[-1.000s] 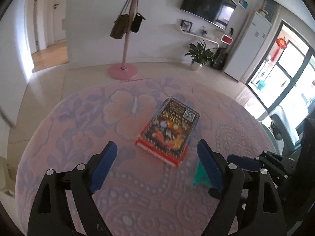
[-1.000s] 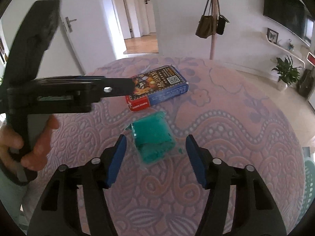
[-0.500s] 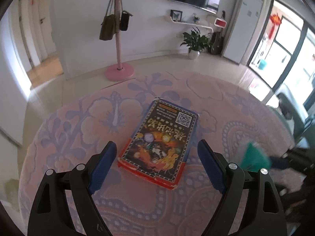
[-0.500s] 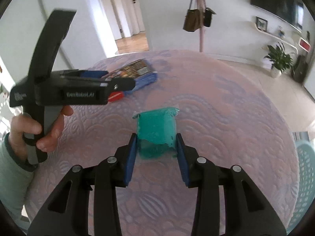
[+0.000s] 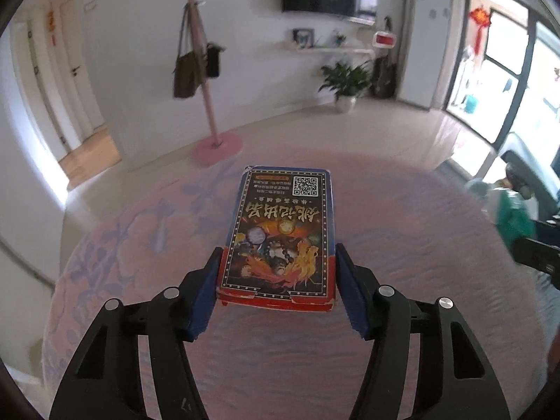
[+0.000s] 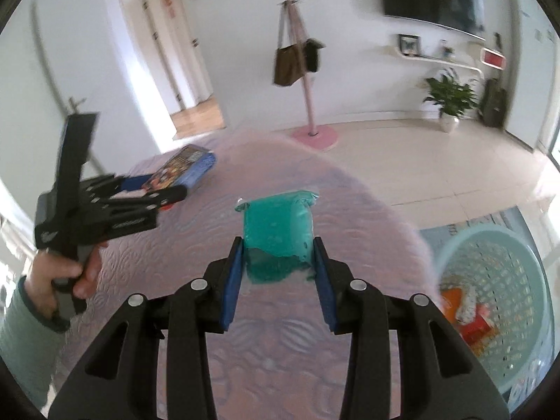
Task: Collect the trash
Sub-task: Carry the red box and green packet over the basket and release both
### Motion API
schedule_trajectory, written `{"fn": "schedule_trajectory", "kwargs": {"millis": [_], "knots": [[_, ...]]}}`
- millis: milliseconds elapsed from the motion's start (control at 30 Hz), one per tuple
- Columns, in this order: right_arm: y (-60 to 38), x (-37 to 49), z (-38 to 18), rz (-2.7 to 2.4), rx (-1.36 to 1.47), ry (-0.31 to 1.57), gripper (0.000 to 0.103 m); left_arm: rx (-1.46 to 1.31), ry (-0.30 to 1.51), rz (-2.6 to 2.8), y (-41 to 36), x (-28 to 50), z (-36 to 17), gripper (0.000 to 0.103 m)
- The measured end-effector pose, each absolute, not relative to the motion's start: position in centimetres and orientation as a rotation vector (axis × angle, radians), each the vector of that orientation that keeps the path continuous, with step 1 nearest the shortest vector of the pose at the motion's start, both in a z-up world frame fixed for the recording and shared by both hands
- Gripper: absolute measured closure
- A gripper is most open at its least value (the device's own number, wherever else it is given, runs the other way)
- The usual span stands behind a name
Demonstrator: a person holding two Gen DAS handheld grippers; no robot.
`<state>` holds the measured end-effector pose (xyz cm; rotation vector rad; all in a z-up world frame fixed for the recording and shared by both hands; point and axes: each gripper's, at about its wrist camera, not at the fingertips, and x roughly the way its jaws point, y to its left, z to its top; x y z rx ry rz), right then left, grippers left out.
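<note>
box (image 5: pixel 280 234) | QR code (image 5: pixel 306 186); upside-down Chinese title, characters unclear

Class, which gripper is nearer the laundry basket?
Right. The right gripper holds the green packet just beside the basket; the left gripper is across the table.

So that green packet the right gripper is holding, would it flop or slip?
Probably soft: the green packet bulges between the jaws of the right gripper. Its clear, shiny wrapper may be slippery. It looks light, sticking out forward without sagging.
</note>
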<state>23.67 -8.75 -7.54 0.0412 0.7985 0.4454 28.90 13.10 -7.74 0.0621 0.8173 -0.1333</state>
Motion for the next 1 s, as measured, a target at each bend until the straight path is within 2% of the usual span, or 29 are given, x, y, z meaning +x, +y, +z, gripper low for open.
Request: {"fn": "schedule_trajectory", "kwargs": {"millis": [200,367,767,1000], "knots": [[-15.8,22.3,-5.2,0.341,0.127,0.727,0.068,0.079,0.722,-0.245,6.4,27.4,-3.3,0.044],[-22.1,21.4,-4.6,0.256,0.210,0.699,0.068,0.054,0.698,-0.335,0.6,26.8,-1.7,0.044],[-32.9,20.4,-6.6,0.089,0.333,0.705,0.068,0.053,0.772,-0.495,-11.5,27.9,-4.0,0.044],[-34.8,22.1,-10.7,-0.046,0.287,0.817,0.067,0.098,0.861,-0.545,-16.4,28.7,-7.4,0.043]]}}
